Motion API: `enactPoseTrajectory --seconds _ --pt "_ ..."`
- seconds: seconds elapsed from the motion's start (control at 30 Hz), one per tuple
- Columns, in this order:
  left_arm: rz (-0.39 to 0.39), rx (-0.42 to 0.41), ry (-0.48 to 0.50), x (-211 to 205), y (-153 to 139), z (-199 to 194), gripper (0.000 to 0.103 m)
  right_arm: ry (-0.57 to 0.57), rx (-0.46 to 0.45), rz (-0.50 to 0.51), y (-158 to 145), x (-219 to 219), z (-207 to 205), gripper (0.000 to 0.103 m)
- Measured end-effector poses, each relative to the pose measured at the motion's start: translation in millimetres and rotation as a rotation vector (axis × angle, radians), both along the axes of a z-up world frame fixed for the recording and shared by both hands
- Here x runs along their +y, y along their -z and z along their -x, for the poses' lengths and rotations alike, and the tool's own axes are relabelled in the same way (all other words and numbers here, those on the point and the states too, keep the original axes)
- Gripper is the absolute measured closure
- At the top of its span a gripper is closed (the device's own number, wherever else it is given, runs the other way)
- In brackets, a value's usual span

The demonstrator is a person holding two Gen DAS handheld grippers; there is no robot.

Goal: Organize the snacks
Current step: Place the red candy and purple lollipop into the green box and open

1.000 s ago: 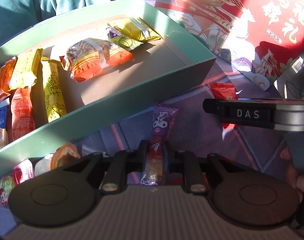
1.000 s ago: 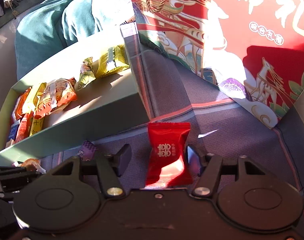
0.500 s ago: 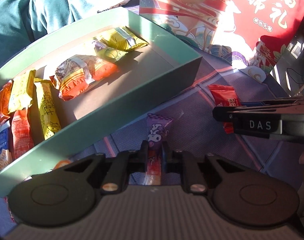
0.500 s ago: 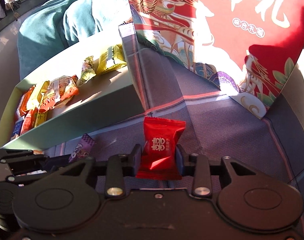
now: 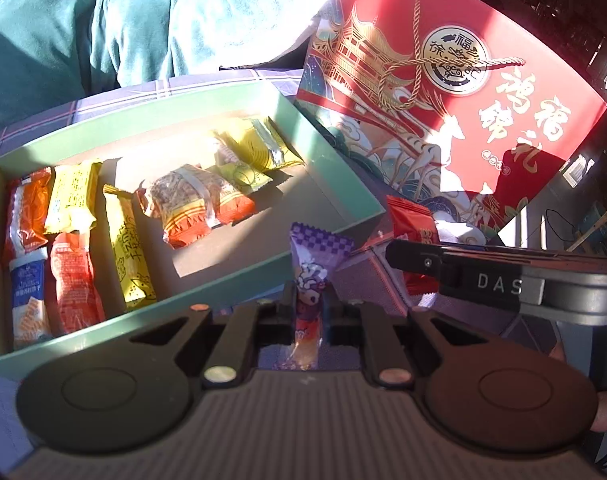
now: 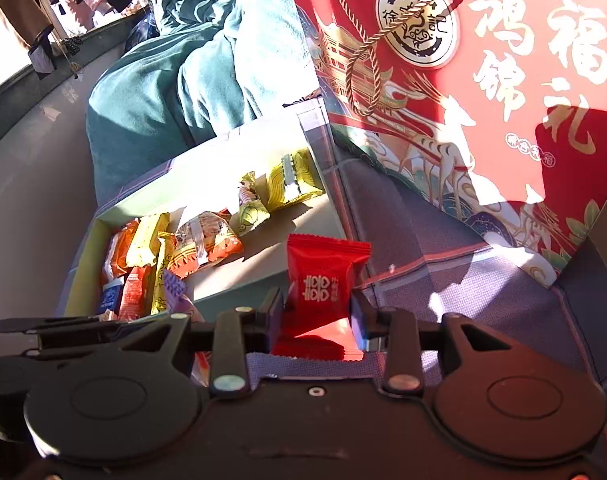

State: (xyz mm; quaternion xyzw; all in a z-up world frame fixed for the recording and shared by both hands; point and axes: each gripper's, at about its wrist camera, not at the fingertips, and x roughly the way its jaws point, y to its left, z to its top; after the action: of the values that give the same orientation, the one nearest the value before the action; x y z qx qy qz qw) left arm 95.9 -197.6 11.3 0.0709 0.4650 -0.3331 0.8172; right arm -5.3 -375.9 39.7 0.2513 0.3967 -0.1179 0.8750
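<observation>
My left gripper point(image 5: 308, 304) is shut on a purple wrapped candy point(image 5: 313, 256), held upright above the near wall of the green box point(image 5: 335, 168). My right gripper point(image 6: 317, 312) is shut on a red candy packet point(image 6: 323, 276), lifted off the purple cloth point(image 6: 483, 304) just right of the box point(image 6: 79, 272). The red packet point(image 5: 413, 220) and the side of the right gripper point(image 5: 503, 280) also show at the right of the left wrist view. Several orange, yellow, red and blue snack packets point(image 5: 191, 204) lie inside the box.
A large red gift bag point(image 5: 483, 92) with gold characters and a rope handle stands at the back right point(image 6: 503, 60). A teal blanket point(image 5: 123, 20) lies bunched behind the box. The box's right half has a bare cardboard floor point(image 5: 263, 236).
The right gripper closed on the red packet. Both grippers then rose off the cloth with their candies, so the box and gift bag now sit lower and fuller in view.
</observation>
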Motion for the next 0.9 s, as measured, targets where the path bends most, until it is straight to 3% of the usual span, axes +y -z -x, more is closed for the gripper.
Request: enactPoseTrajectory --seconds 0.23,0.5,0.7,0.9 --pt "0.057 -0.005 -0.067 23 -27 -32 0.092 -0.060 -0.039 -0.042 -15 11 -39 0.069" --pt "0.027 -0.046 -0.170 41 -44 -103 0.092 -0.134 -0.046 -0.081 -21 22 -121 0.069" --pt "-0.010 -0.016 -0.230 48 -31 -157 0.092 -0.177 -0.040 -0.086 -15 34 -181 0.069" --pt "-0.064 0.013 -0.262 43 -4 -192 0.092 -0.200 0.004 -0.130 10 39 -225 0.069"
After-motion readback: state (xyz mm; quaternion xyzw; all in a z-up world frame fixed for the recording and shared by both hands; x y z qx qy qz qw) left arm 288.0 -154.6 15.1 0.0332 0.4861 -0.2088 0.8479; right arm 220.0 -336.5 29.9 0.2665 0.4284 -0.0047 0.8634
